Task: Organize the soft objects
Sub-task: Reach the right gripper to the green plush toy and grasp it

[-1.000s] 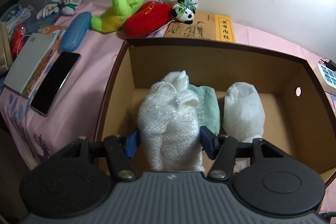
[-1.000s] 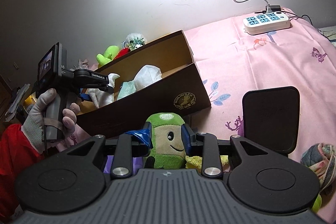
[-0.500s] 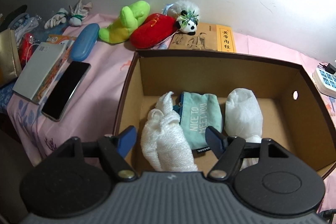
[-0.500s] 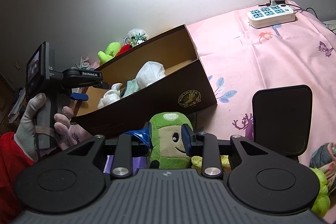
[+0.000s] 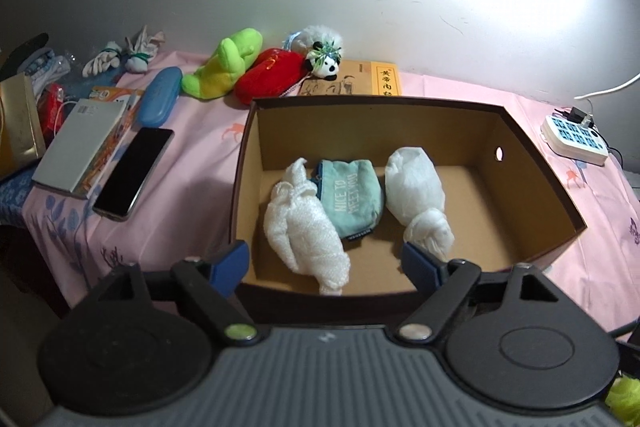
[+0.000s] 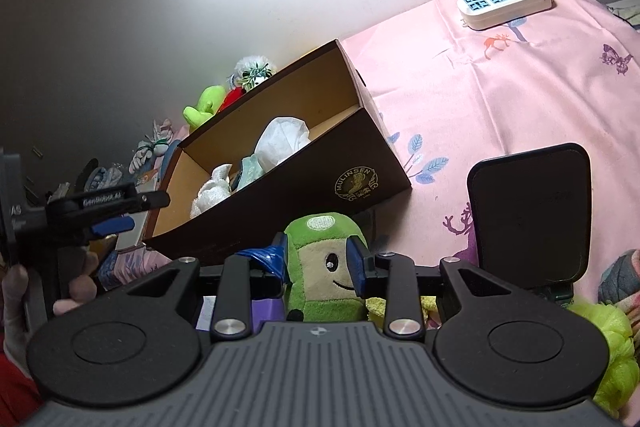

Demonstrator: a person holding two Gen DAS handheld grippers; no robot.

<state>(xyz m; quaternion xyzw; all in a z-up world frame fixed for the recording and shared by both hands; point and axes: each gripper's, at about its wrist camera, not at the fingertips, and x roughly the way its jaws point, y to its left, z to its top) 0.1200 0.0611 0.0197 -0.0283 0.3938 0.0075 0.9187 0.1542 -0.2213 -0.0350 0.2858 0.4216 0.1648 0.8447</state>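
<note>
A brown cardboard box [image 5: 532, 187] holds a white knitted bundle [image 5: 304, 231], a teal pouch [image 5: 350, 195] and a white wrapped bundle [image 5: 416, 187], side by side. My left gripper [image 5: 326, 265] is open and empty, above the box's near wall. It also shows in the right wrist view [image 6: 116, 215], left of the box [image 6: 304, 183]. My right gripper [image 6: 320, 259] is shut on a green and tan plush toy [image 6: 324, 267], in front of the box's outer wall.
Green [image 5: 224, 71], red [image 5: 272, 77] and panda [image 5: 326, 61] plush toys lie behind the box by the wall. A phone [image 5: 134, 171], books and a blue case [image 5: 160, 101] lie left. A power strip [image 6: 506, 1], a black pad [image 6: 528, 219] and yellow-green fluff [image 6: 612, 339] lie right.
My left gripper opened and let go of the white knitted bundle, which now lies in the box, then drew back. My right gripper lifted a little with the plush toy.
</note>
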